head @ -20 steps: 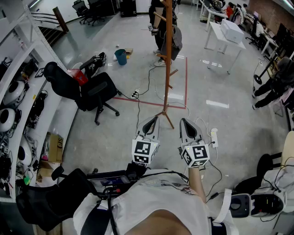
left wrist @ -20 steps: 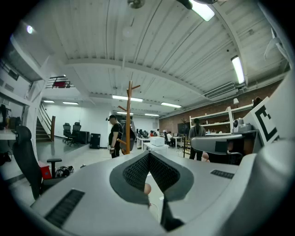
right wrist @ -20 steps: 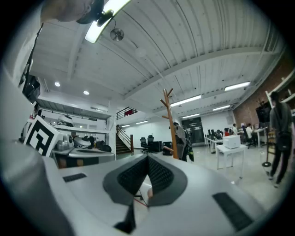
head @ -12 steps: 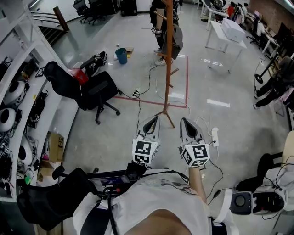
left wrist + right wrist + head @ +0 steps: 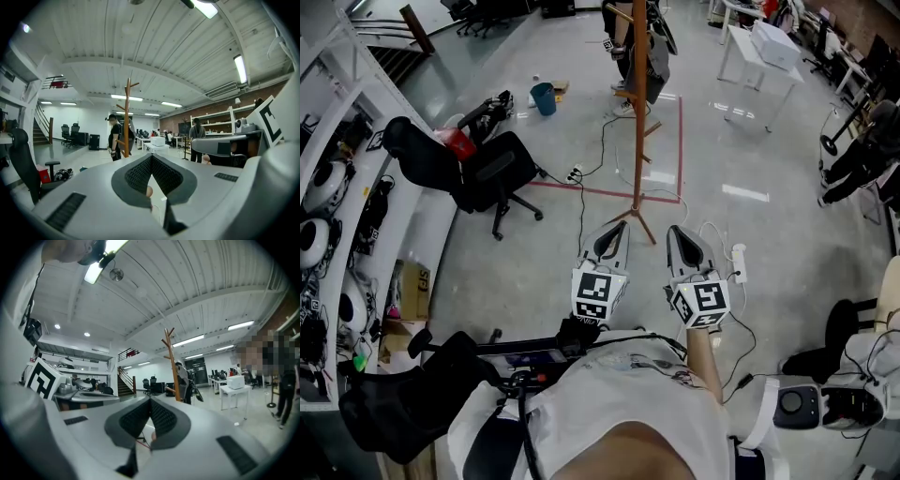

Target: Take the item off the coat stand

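The wooden coat stand (image 5: pixel 639 112) rises from the floor ahead of me. A dark grey item (image 5: pixel 657 58) hangs from its upper pegs, on the right side. In the head view my left gripper (image 5: pixel 616 229) and right gripper (image 5: pixel 677 232) are held side by side, low and well short of the stand's feet. Both are shut with nothing between the jaws. The left gripper view has the stand (image 5: pixel 127 117) far off, beyond its closed tips (image 5: pixel 151 157). Past the closed tips (image 5: pixel 150 401) in the right gripper view are the stand (image 5: pixel 171 362) and the hanging item (image 5: pixel 183 377).
A person (image 5: pixel 622 37) stands just behind the stand. A black office chair (image 5: pixel 483 173) and a blue bucket (image 5: pixel 545 97) are to the left, a white table (image 5: pixel 764 56) at the back right. Red floor tape (image 5: pixel 680 141), cables and a power strip (image 5: pixel 738 262) lie near the stand's base. Shelves (image 5: pixel 337 206) line the left wall.
Both grippers have edged forward toward the stand and stayed shut. The view has shifted slightly, so the stand sits a little nearer.
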Tool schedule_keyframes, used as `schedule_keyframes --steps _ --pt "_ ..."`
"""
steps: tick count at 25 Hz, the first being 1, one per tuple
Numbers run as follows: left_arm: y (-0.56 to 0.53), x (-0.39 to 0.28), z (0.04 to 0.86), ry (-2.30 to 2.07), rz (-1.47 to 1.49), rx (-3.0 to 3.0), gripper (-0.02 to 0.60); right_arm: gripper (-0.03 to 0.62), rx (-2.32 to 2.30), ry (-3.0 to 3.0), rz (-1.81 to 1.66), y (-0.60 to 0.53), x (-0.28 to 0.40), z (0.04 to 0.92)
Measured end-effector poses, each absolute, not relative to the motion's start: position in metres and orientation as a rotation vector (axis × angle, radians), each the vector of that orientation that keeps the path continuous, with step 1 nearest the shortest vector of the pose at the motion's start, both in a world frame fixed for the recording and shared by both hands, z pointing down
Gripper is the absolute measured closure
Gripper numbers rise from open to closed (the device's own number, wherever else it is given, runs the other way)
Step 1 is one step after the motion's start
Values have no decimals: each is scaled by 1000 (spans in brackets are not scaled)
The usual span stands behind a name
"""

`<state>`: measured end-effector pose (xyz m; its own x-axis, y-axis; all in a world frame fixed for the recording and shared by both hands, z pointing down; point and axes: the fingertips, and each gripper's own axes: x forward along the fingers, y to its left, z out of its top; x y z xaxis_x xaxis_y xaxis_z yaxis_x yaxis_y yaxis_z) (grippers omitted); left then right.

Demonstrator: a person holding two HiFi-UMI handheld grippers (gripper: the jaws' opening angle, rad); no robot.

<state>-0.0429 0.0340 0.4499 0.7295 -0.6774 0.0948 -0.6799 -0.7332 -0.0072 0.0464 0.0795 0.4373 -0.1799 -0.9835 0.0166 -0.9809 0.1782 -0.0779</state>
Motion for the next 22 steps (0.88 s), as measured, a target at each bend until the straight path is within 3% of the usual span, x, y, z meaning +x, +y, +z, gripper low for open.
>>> schedule_keyframes --steps 22 --pt "14 -13 470 -1346 232 2795 577 589 -1930 2408 -312 44 58 471"
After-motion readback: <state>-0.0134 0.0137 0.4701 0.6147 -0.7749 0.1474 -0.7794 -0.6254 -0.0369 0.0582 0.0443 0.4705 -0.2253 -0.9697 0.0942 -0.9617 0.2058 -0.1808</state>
